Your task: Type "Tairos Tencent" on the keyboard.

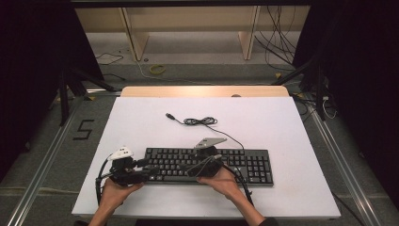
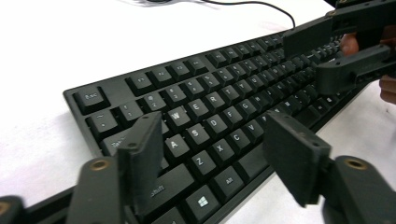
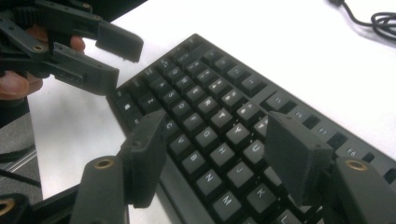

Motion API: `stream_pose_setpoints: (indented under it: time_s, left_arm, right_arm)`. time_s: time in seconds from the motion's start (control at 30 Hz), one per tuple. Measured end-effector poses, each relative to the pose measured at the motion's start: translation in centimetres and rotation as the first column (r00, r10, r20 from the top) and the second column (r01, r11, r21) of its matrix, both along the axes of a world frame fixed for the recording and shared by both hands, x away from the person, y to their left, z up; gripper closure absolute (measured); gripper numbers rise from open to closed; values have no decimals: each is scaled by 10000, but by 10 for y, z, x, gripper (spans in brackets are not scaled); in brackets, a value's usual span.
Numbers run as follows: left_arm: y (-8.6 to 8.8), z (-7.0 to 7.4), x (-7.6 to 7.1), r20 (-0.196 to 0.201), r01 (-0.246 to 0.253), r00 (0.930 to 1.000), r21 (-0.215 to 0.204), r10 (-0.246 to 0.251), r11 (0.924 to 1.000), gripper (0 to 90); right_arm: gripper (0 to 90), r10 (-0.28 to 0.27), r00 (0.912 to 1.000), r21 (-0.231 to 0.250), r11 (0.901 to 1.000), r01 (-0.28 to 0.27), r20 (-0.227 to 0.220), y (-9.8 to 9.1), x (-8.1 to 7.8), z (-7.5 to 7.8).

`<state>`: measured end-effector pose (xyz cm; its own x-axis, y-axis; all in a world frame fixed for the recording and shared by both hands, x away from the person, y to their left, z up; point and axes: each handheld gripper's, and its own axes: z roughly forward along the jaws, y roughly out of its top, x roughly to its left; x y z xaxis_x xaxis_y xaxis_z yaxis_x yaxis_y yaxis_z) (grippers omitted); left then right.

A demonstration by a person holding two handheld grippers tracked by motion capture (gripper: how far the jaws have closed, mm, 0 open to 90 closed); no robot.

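1. Near table [image 1: 141, 202] edge: both hands come in low, with a strip of bare white between that edge and the keyboard [image 1: 244, 165] front.
2. Left gripper [image 1: 149, 170] sits at the keyboard's left end, fingers [image 2: 140, 158] spread wide over the letter keys at that end, nothing held.
3. Right gripper [image 1: 190, 169] hovers over the keyboard's middle, fingers [image 3: 294, 158] wide apart, nothing between them.
4. Keyboard lies flat, parallel to the near edge, left of table centre. Open table to its right and left.
5. Its cable [image 1: 221, 134] runs from the back edge to a loose coil [image 1: 200, 121], with the plug [image 1: 170, 116] just beyond.
6. Behind that: clear white surface up to the far wooden edge.
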<state>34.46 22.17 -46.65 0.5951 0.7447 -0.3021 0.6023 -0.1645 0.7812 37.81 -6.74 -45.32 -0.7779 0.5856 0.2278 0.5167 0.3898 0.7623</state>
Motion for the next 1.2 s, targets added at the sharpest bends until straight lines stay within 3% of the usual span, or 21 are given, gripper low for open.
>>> stream_pose_setpoints:
  time_s: [0.17,0.43,0.63,0.93,1.2]
  left_arm:
    - [1,0,0,-160,-36,9999,211,40,9998,508]
    - [0,-1,0,-467,6,9989,844,33,9964,733]
    - [1,-2,1,-638,103,9980,1167,-29,9931,836]
    - [1,-4,2,-735,121,9973,1453,-14,9893,890]
    - [1,-7,3,-926,195,9957,1617,-46,9866,891]
  right_arm:
    - [453,-34,10000,-54,10000,34,10,3,5,1]
    - [645,-35,10000,-346,9994,37,64,11,10,-2]
    - [773,-24,10000,-453,9990,25,38,19,15,-4]
    - [893,-18,10000,-634,9980,14,-61,27,20,-8]
    - [900,-40,9998,-825,9966,25,-178,33,25,-15]
